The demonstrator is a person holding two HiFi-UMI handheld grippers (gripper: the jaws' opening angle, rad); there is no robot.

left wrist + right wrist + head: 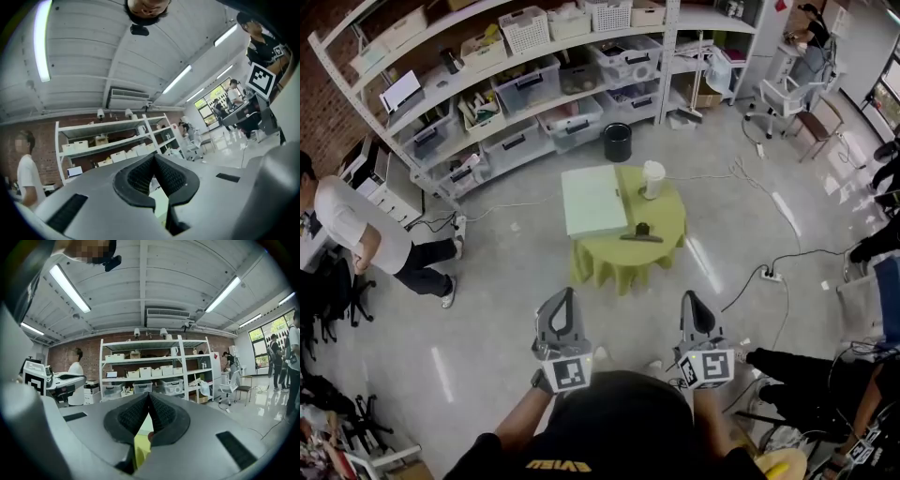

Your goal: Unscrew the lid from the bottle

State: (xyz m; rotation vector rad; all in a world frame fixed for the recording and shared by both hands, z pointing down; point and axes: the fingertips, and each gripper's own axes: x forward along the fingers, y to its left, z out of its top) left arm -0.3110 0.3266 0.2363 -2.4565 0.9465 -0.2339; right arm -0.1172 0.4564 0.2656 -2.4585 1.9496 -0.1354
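- I hold my left gripper [563, 300] [153, 157] out in front of me with its jaws pressed together, and nothing sits between the ribbed pads.
- My right gripper [692, 302] [148, 395] is level with it, just to its right. Its jaws are also closed tip to tip on nothing.
- Both grippers are in the air over the floor and touch nothing.
- The bottle [652, 178] stands upright well ahead of both grippers, closer to the line of the right one than the left. It is well apart from each of them.
- The lid [653, 167] sits on top of the bottle.
- The bottle stands on a round table [661, 220] with a yellow-green cloth, straight ahead between my two grippers. It is on the far right part of the top.
- A pale green board [593, 199] lies flat on the table to the left of the bottle, on the left gripper's side.
- A small dark thing [641, 232] lies at the table's near edge, between the bottle and my grippers; I cannot tell what it is.
- Beyond the table stands a black bin [617, 142], and behind it are long white shelves [534, 84] filled with boxes.
- Far off to the left of my left gripper, a person [347, 225] in a white shirt is bending forward.
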